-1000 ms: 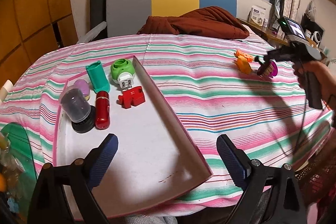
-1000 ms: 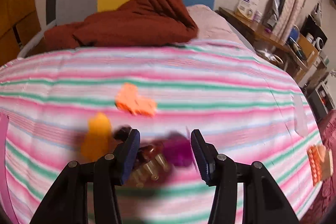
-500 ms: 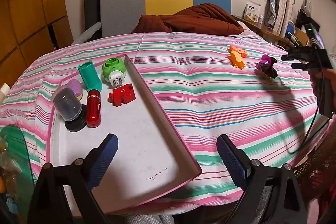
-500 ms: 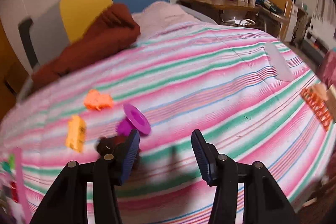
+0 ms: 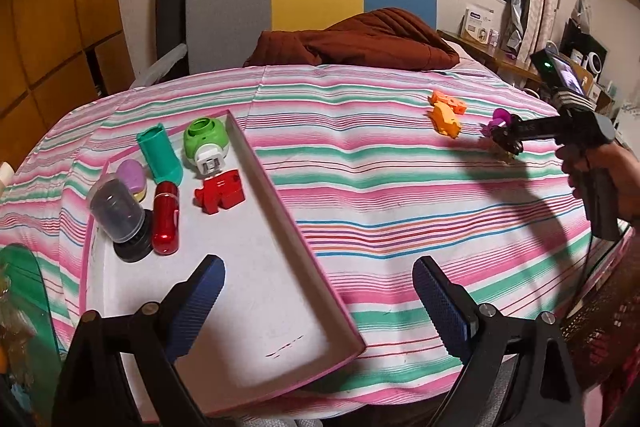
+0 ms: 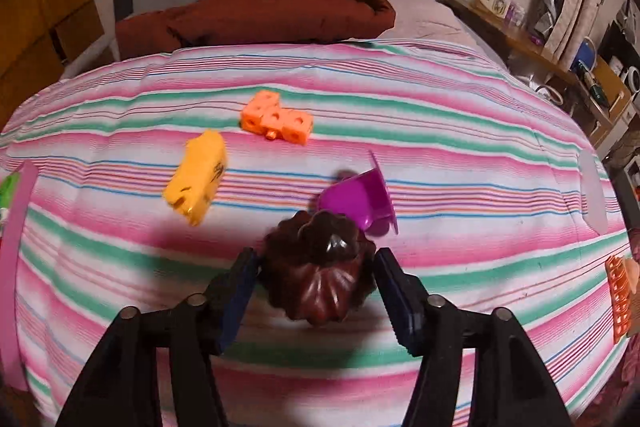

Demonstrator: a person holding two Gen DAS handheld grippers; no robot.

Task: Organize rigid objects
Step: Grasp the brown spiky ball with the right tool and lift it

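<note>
Right tongs point(image 6: 316, 281) just widened and now straddle the brown mold point(image 6: 320, 269), not clearly gripping; left tongs point(image 5: 320, 291) wide, empty, over the tray point(image 5: 280, 227).

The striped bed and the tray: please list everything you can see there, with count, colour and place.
tray: 1, white with pink rim, left on bedspread
bedspread: 1, pink-green striped
capped jar: 1, dark, in tray
tube: 1, red, in tray
block: 1, red, in tray
cylinder: 1, teal, in tray
plug device: 1, green-white, in tray
oval piece: 1, lilac, in tray
cube piece: 1, orange, on bedspread
toy: 1, yellow, on bedspread
scoop: 1, purple, on bedspread
fluted cup: 1, brown, between right claw's fingers
blanket: 1, brown, behind
left claw: open, empty
right claw: jaws just opened further, around cup
</note>
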